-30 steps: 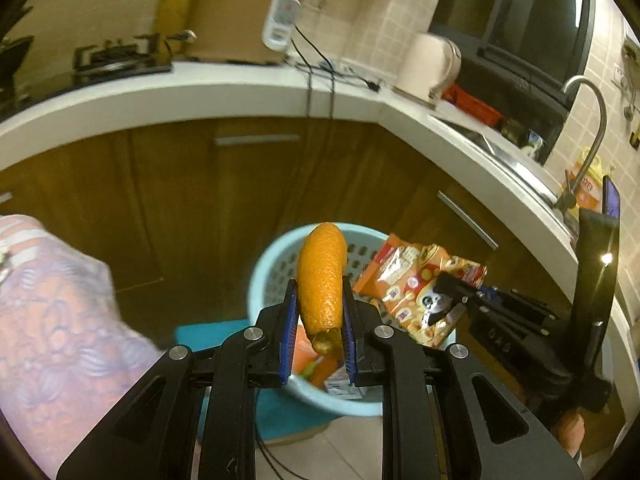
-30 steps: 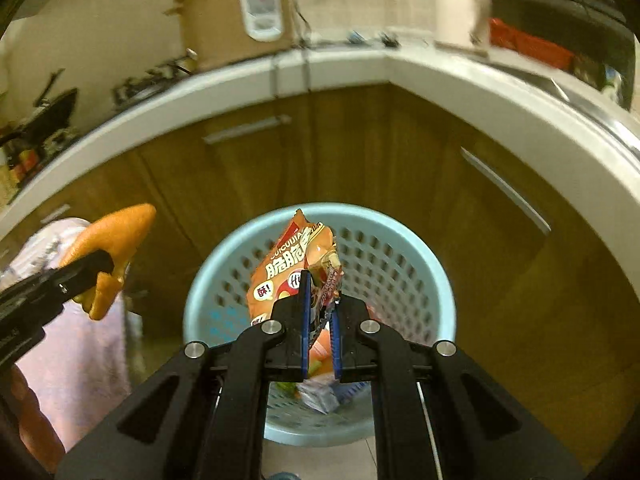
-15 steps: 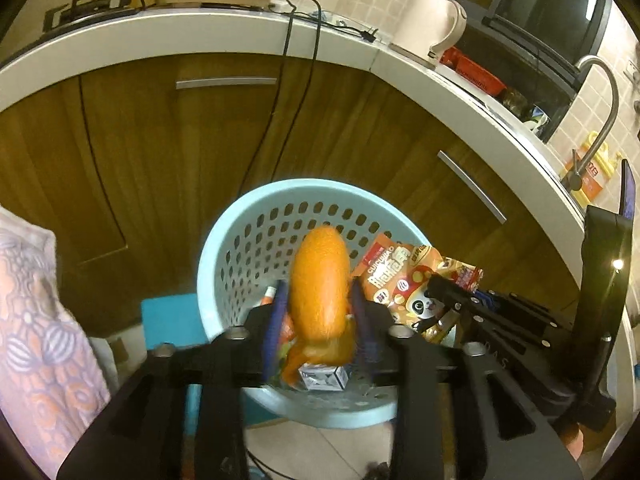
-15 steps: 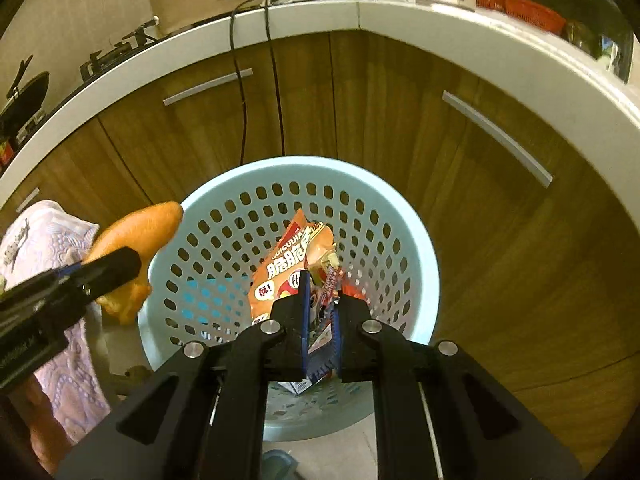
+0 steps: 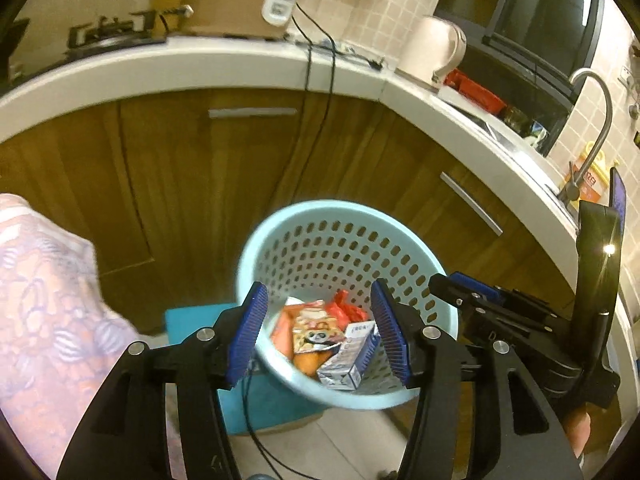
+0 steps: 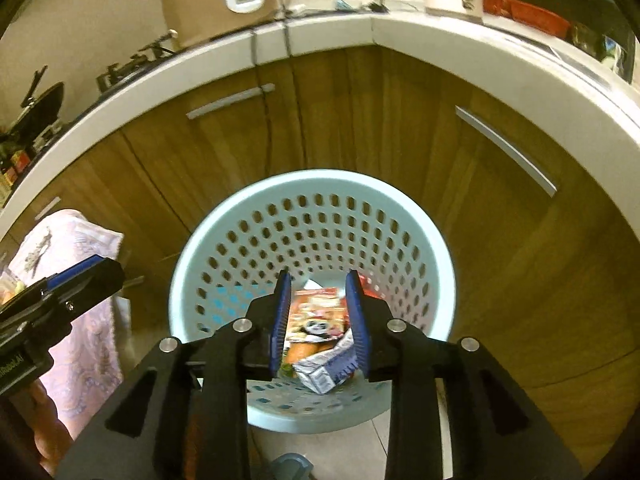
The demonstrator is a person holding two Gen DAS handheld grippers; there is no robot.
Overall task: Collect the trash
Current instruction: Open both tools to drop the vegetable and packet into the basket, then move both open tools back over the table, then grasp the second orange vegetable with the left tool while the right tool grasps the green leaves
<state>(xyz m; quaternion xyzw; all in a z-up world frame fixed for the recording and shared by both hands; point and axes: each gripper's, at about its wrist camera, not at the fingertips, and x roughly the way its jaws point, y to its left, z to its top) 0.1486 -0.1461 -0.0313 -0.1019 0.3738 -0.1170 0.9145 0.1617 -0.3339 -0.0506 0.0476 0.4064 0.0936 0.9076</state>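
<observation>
A light blue perforated basket (image 5: 280, 224) stands on the floor by the wooden cabinets; it also shows in the right wrist view (image 6: 224, 216). Inside lie a panda snack wrapper (image 5: 316, 330), an orange peel (image 5: 310, 360) under it, and a small carton (image 5: 348, 360). The wrapper (image 6: 318, 318) and carton (image 6: 324, 370) show in the right wrist view too. My left gripper (image 5: 318, 334) is open and empty above the basket. My right gripper (image 6: 319, 318) is open and empty above it too.
Wooden cabinet doors with metal handles (image 5: 252, 112) curve behind the basket under a white counter (image 5: 200, 68). A black cable (image 5: 308, 120) hangs down the cabinet. A teal box (image 5: 188, 320) sits left of the basket. A patterned pink cloth (image 5: 48, 288) is at the left.
Both grippers opened. The orange peel dropped from the left gripper and the snack wrapper from the right gripper into the basket.
</observation>
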